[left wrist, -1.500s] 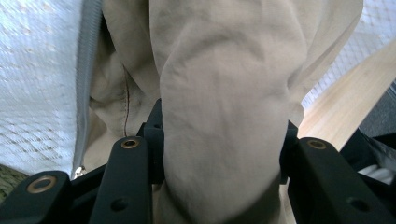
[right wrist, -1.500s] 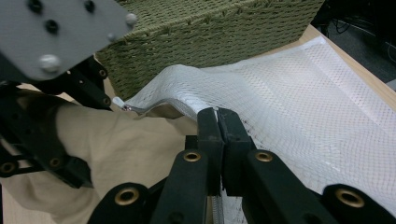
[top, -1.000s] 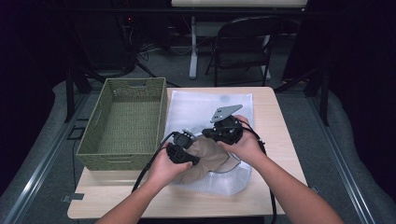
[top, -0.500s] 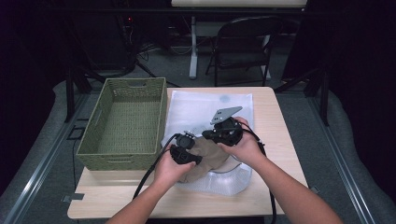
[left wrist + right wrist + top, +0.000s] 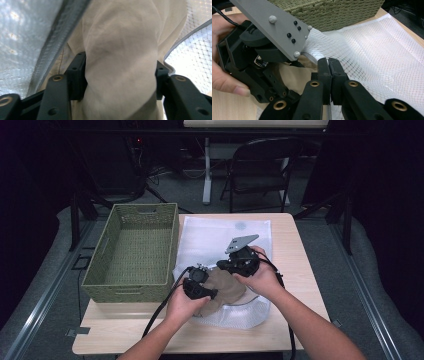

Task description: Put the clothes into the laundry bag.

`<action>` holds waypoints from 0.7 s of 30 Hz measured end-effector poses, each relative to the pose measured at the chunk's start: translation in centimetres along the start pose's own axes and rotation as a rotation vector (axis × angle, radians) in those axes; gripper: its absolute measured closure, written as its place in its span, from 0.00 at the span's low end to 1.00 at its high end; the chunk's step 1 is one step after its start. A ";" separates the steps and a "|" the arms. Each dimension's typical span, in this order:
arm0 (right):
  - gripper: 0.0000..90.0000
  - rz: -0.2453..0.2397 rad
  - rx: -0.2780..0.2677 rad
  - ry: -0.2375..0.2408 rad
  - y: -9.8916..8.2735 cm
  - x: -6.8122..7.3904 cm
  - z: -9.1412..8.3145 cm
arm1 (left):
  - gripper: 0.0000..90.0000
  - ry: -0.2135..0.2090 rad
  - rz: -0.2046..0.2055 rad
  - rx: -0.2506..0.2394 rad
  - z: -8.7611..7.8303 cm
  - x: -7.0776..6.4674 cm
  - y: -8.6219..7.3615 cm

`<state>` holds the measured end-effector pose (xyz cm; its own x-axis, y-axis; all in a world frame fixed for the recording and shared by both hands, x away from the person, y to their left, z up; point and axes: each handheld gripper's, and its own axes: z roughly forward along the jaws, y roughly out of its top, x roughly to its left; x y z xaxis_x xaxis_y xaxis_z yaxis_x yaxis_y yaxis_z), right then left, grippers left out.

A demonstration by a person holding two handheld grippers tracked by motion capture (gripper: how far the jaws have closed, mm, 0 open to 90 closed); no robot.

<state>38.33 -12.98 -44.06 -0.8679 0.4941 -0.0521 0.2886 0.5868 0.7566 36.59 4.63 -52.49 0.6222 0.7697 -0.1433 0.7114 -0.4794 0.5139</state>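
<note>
basket [image 5: 135,251] 1 | mesh bag [image 5: 225,237] 1 | beige cloth [image 5: 120,62] 1 | grippers 2

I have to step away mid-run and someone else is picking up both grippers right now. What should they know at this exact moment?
Left gripper: shut on the beige cloth, a thick fold bunched between its jaws.
Right gripper: shut on the edge of the white mesh bag, near its opening.
The cloth lies partly in the bag's mouth on the table, beside the green woven basket.
Done: both grips secured.
Left, likely: work the cloth fully into or out of the bag; which one, the pictures don't say.
</note>
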 end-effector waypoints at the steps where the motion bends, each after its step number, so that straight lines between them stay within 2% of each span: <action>1: 0.98 0.000 0.000 0.000 0.0 0.0 0.0 | 0.47 0.000 0.000 0.000 0.0 0.0 0.0; 8: 0.98 0.009 0.001 0.000 -0.2 -0.1 0.1 | 0.41 0.000 0.049 -0.038 -0.8 -0.3 -0.1; 10: 0.98 0.011 0.005 0.003 -0.3 -0.2 0.1 | 0.40 0.005 0.048 -0.047 -1.0 -0.4 -0.1; 11: 0.98 0.010 0.009 0.000 -0.4 -0.3 0.1 | 0.39 0.007 0.066 -0.050 -1.2 -0.4 -0.1; 14: 0.98 0.016 0.007 0.003 -0.6 -0.4 0.2 | 0.38 0.007 0.061 -0.080 -1.8 -0.5 -0.1; 16: 0.98 0.017 0.010 0.001 -0.7 -0.4 0.2 | 0.38 -0.008 0.056 -0.103 -2.4 -0.7 -0.1; 21: 0.98 0.019 0.010 0.007 -0.9 -0.4 0.2 | 0.38 -0.015 0.073 -0.130 -3.7 -0.9 -0.2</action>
<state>38.49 -13.52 -44.86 -0.8648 0.5010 -0.0332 0.3091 0.5833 0.7511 34.70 5.58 -49.31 0.6760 0.7281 -0.1139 0.6167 -0.4742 0.6283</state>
